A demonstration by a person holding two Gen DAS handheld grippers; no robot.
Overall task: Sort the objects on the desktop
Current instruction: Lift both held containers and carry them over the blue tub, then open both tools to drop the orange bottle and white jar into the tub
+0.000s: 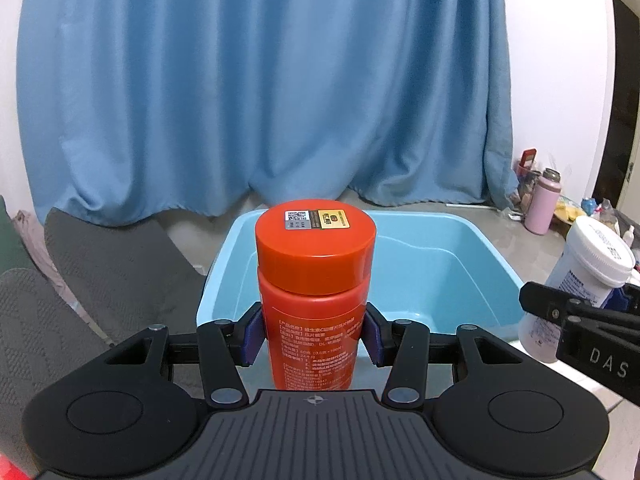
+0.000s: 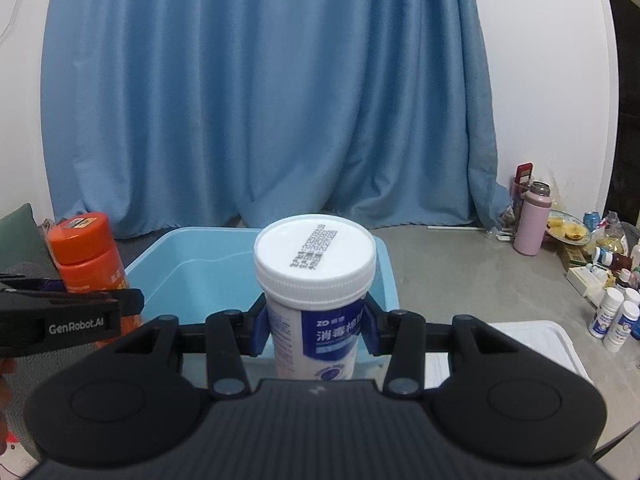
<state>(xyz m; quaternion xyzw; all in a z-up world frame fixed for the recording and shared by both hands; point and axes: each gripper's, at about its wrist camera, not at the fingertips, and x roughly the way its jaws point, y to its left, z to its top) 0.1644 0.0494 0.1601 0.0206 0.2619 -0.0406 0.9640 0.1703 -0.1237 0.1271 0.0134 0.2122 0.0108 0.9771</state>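
My left gripper (image 1: 314, 336) is shut on an upright orange bottle (image 1: 316, 292) with an orange cap, its blue pads pressing both sides. The bottle hangs in front of a light blue plastic tub (image 1: 448, 264). My right gripper (image 2: 314, 330) is shut on an upright white jar (image 2: 316, 292) with a blue label and a white ribbed lid, held before the same light blue tub (image 2: 192, 272). The white jar (image 1: 588, 272) and the right gripper show at the right edge of the left wrist view. In the right wrist view, the orange bottle (image 2: 88, 256) and the left gripper show at the left.
A blue curtain (image 1: 260, 88) hangs behind the tub. Dark grey cushions (image 1: 108, 276) lie to the left. At the right stand a pink flask (image 2: 532, 220), several small white bottles (image 2: 616, 320), snack packs and a white board (image 2: 532, 344) on the grey floor.
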